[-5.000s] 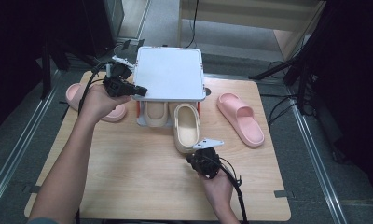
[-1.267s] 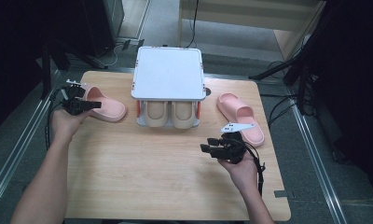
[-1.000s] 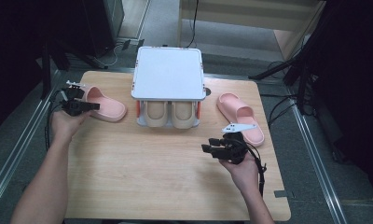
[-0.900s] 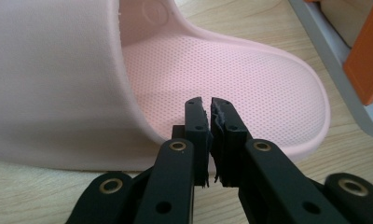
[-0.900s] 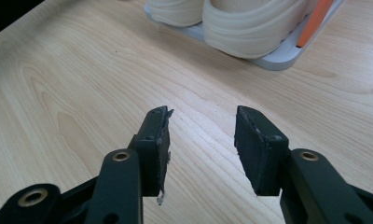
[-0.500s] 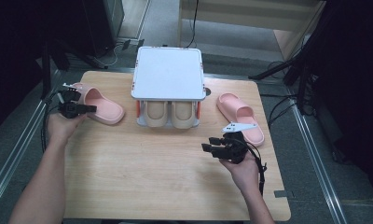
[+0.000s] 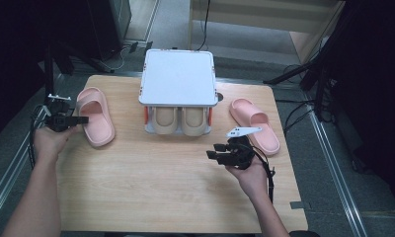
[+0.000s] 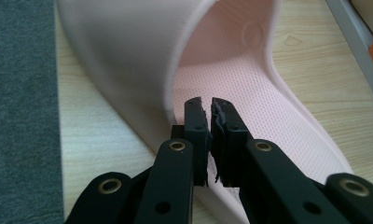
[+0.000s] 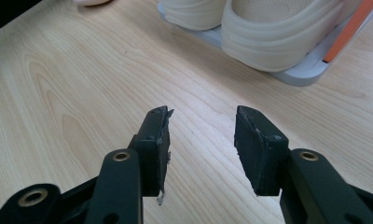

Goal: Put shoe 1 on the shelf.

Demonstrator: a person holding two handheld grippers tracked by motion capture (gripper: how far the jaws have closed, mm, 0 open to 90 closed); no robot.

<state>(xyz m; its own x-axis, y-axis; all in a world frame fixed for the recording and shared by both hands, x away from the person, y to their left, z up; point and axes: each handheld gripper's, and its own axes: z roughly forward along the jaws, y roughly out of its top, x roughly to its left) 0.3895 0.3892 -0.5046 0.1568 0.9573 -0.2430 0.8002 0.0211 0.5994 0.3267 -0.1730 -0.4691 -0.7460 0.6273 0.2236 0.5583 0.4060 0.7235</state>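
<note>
Left pink slipper (image 7: 96,116) lies at about 9 o'clock on the wooden table (image 7: 151,192), toe toward the far edge, well apart from the white rack (image 7: 177,79) at 12. Left gripper (image 7: 79,119) is pinched shut on the slipper's outer side rim; in the left gripper view the pads (image 8: 196,122) meet with just a thin bite of the edge between them, under the strap (image 8: 124,60). Risk: the hold is shallow, so soft foam could peel out if it's lifted or dragged fast, and the slipper would flop or twist. It also sits near the table's 9 o'clock edge, so a slip could send it off. Right gripper (image 7: 216,154), at 5 o'clock, hangs open and empty near the beige slippers (image 7: 178,118) in the rack; the other pink slipper (image 7: 255,123) lies at 3
</note>
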